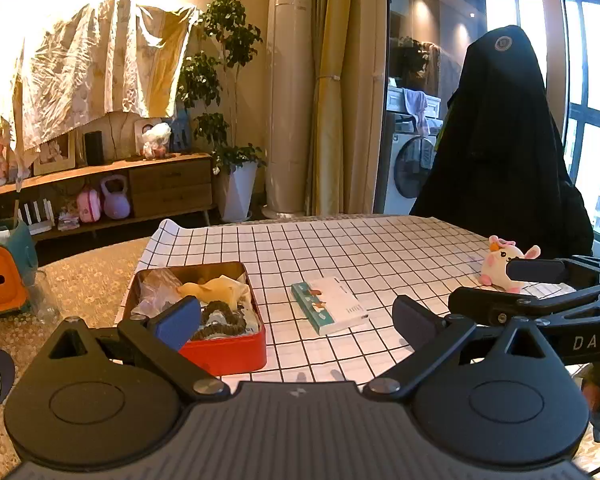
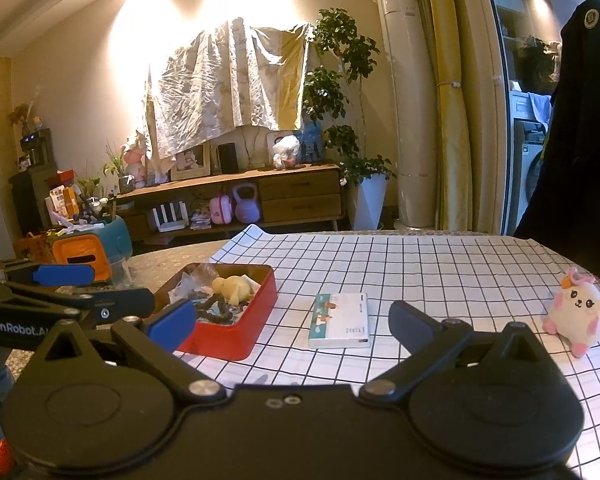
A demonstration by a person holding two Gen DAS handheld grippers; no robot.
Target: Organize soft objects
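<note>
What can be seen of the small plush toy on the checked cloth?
The plush toy is a round white animal with pink ears and feet, dark eyes, and a pink and orange tuft on its head. It looks soft and fuzzy. It sits upright on the checked cloth, at the right side, apart from the red tin and the flat packet. Neither tool touches it.

A table (image 2: 440, 264) is covered by a cloth (image 1: 380, 248). On the cloth, three items are set in a row from left to right. A tin (image 1: 220, 350) is placed at the left, near the cloth's left edge; a scrunchie (image 1: 220, 318) and other soft items are held in it. A flat box (image 1: 330, 304) is laid at the centre, apart from the tin. A plush toy (image 2: 576, 312) is stood at the right, well apart from the box. Beyond the table's far edge, a sideboard (image 2: 260, 192) is set against the wall, with a potted plant (image 2: 364, 184) to its right.
</note>
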